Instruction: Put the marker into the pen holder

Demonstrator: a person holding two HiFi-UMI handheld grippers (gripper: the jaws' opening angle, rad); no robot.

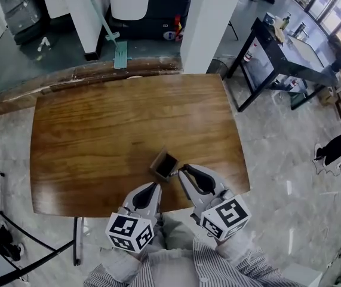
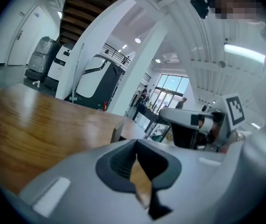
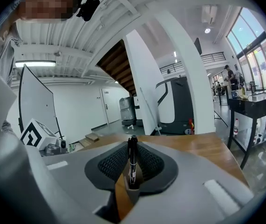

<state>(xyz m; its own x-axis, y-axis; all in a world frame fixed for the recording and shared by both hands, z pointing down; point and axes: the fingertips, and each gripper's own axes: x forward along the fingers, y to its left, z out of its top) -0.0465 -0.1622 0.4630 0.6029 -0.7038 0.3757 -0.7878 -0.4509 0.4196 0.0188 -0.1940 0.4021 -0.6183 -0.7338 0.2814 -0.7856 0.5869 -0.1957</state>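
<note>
A black marker (image 3: 132,164) stands upright between the pads of my right gripper (image 3: 132,143), which is shut on it. In the head view this gripper (image 1: 183,170) hovers just right of the pen holder (image 1: 165,164), a small dark open box on the wooden table (image 1: 110,130). My left gripper (image 1: 156,186) sits just in front of the holder, near the table's front edge, with its jaws together and nothing in them. The left gripper view shows the holder (image 2: 118,130) close ahead and the right gripper (image 2: 188,120) to the right.
A white pillar (image 1: 209,23) rises beyond the table's far right corner. A black desk (image 1: 283,52) stands to the right across the grey floor. A black stand (image 1: 3,232) is at the lower left. The person's striped sleeves (image 1: 176,268) fill the bottom edge.
</note>
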